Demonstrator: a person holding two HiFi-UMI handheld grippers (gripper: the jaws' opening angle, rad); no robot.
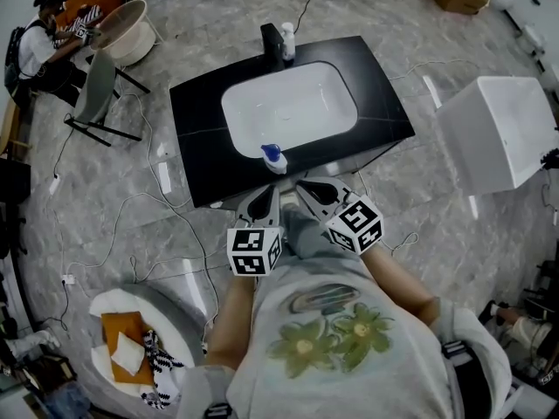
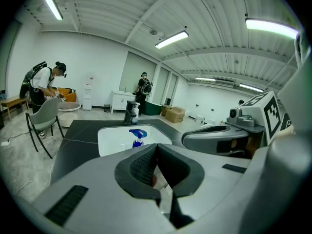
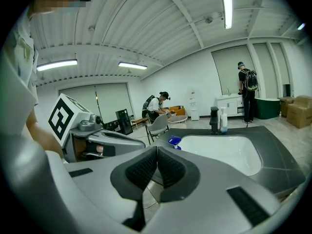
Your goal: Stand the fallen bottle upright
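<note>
A small bottle with a blue spray head (image 1: 272,156) stands at the near rim of the white sink (image 1: 297,103), set in a black counter (image 1: 201,138). It looks upright in the left gripper view (image 2: 137,136) and shows its blue top in the right gripper view (image 3: 174,142). My left gripper (image 1: 265,201) and right gripper (image 1: 316,192) hover side by side just short of the counter's front edge, a little below the bottle in the head view. Both are shut with nothing between the pads (image 2: 141,167), (image 3: 171,167). Neither touches the bottle.
A black faucet (image 1: 271,38) and a white pump bottle (image 1: 287,42) stand at the sink's far edge. A white box (image 1: 498,133) sits to the right, a chair (image 1: 98,90) and a person (image 1: 39,46) far left. Cables (image 1: 131,208) trail over the floor.
</note>
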